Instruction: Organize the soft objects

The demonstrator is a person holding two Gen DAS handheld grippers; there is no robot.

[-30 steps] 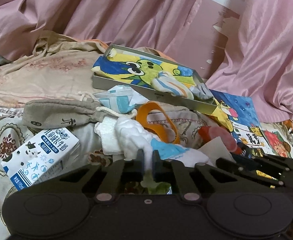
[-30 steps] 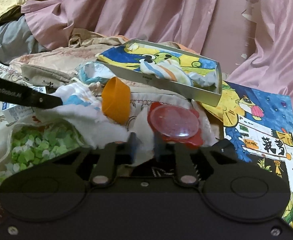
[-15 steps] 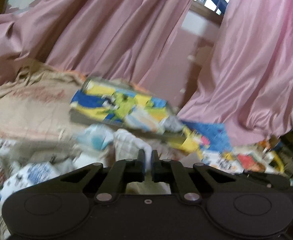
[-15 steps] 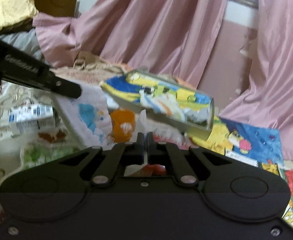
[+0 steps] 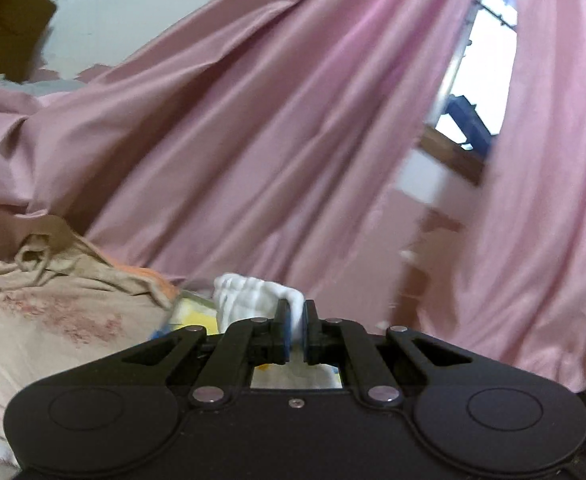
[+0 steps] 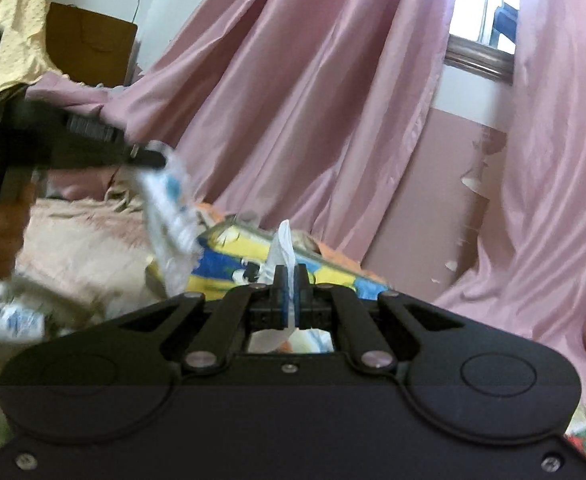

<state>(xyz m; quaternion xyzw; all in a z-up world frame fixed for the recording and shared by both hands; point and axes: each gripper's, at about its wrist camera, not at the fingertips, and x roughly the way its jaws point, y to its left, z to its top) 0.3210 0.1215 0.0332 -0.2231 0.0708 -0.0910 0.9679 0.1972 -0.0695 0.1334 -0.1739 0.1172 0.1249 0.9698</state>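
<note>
Left tool (image 5: 297, 312) clamped on white cloth (image 5: 253, 294). Right tool (image 6: 292, 276) clamped on its other edge. Only right view shows cloth hanging above the cartoon box (image 6: 229, 264).

No text reading legibly in either view; the strip on the left gripper (image 6: 149, 158) is blurring out.

The white soft cloth with blue cartoon print (image 6: 169, 216) hangs crumpled in the air, one corner pinched up high, its body drooping over the shallow box with the yellow-and-blue cartoon lining (image 6: 229, 268). Another edge of it, a thin white fold (image 6: 283, 248), sticks upright further right.
</note>
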